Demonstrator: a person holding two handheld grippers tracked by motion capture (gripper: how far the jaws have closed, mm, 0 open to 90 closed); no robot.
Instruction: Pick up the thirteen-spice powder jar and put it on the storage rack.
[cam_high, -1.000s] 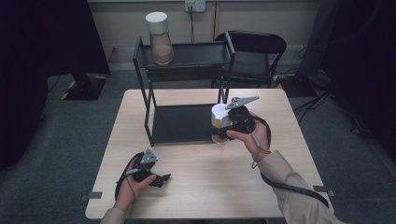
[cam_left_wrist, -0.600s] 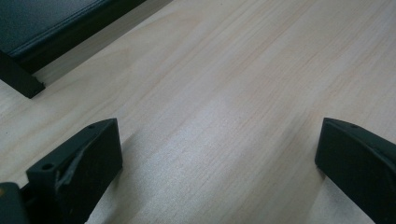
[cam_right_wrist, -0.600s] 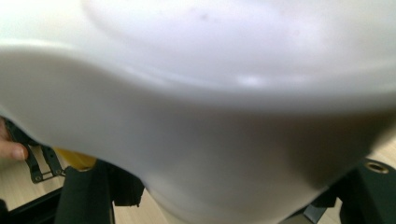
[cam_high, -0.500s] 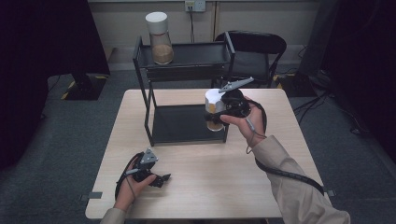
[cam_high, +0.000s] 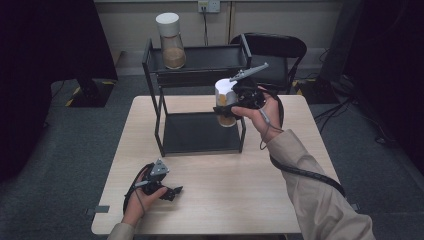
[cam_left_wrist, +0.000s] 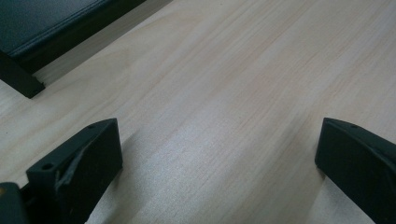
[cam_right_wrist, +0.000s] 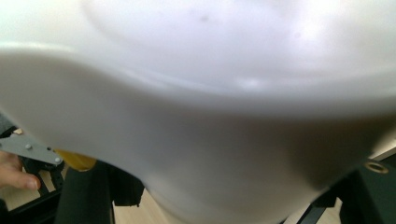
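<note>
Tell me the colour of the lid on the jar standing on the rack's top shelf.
White; the lid shows best in the high view.

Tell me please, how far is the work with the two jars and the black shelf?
One jar already stands on the shelf's top tier. The right gripper holds the second jar lifted beside the shelf, not yet set down. The left gripper rests open on the table.

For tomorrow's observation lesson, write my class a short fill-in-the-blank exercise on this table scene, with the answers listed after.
1. The right gripper holds a jar with a ____ lid.
2. Another jar stands on the ____ shelf of the black rack.
3. The left gripper rests low on the table, its jaws ____.

Answers: white; top; open
</note>
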